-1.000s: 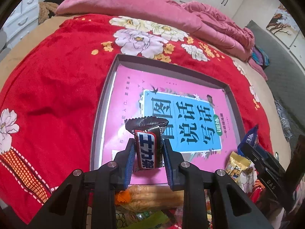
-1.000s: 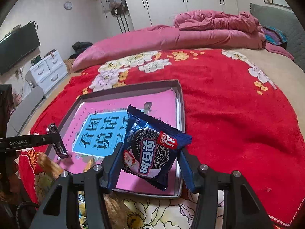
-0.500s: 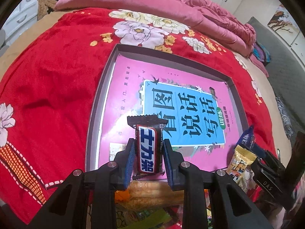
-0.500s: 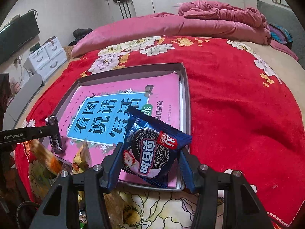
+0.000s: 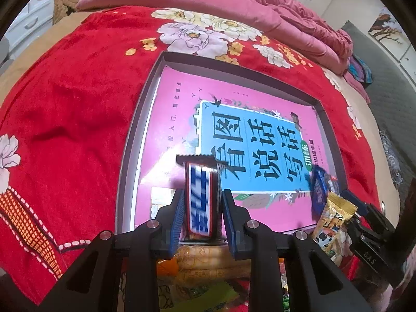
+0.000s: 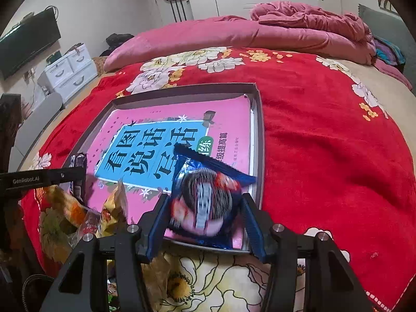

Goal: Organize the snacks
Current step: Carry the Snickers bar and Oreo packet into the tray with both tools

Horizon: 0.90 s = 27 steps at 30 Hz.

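Brown chocolate bar [image 5: 201, 195] stands upright, crimped end up.

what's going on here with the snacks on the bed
A person is sorting snacks with two handheld tongs. The left tongs are shut on a chocolate bar, held upright over the near edge of a shallow grey tray. The right tongs grip a blue cookie packet over the tray's near right corner. A pink book lies in the tray, which sits on a red floral blanket. More snack packets are piled in front of the tray.
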Each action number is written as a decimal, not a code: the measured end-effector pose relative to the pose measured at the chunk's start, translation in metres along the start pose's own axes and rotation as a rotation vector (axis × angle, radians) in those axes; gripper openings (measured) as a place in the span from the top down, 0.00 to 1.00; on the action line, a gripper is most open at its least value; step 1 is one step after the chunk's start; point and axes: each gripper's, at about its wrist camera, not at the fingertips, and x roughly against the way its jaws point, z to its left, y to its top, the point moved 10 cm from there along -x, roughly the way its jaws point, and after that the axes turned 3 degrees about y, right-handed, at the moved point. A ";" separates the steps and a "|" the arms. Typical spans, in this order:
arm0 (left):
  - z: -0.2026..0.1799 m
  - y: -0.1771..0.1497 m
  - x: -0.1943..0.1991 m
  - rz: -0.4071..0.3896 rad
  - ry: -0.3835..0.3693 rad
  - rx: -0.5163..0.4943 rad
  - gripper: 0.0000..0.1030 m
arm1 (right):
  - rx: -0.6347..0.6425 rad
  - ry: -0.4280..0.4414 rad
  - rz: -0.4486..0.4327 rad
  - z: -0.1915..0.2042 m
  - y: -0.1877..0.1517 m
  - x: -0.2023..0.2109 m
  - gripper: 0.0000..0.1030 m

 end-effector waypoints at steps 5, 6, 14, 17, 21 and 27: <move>0.000 -0.003 -0.003 0.009 0.005 -0.002 0.72 | 0.008 -0.007 0.002 0.000 0.000 0.000 0.47; 0.000 -0.004 -0.003 0.009 0.005 -0.001 0.72 | 0.008 -0.007 0.002 0.000 0.000 0.000 0.47; -0.002 -0.003 -0.001 0.008 -0.005 0.000 0.72 | -0.028 0.013 -0.004 -0.002 0.001 0.002 0.48; -0.002 -0.003 0.000 0.007 -0.016 0.002 0.72 | -0.069 0.041 -0.013 -0.006 0.003 0.004 0.48; -0.003 -0.003 0.003 0.004 -0.032 0.008 0.71 | -0.122 0.072 -0.039 -0.011 0.006 0.010 0.48; -0.005 0.001 0.010 -0.017 -0.058 0.016 0.61 | -0.172 0.097 -0.072 -0.017 0.012 0.017 0.48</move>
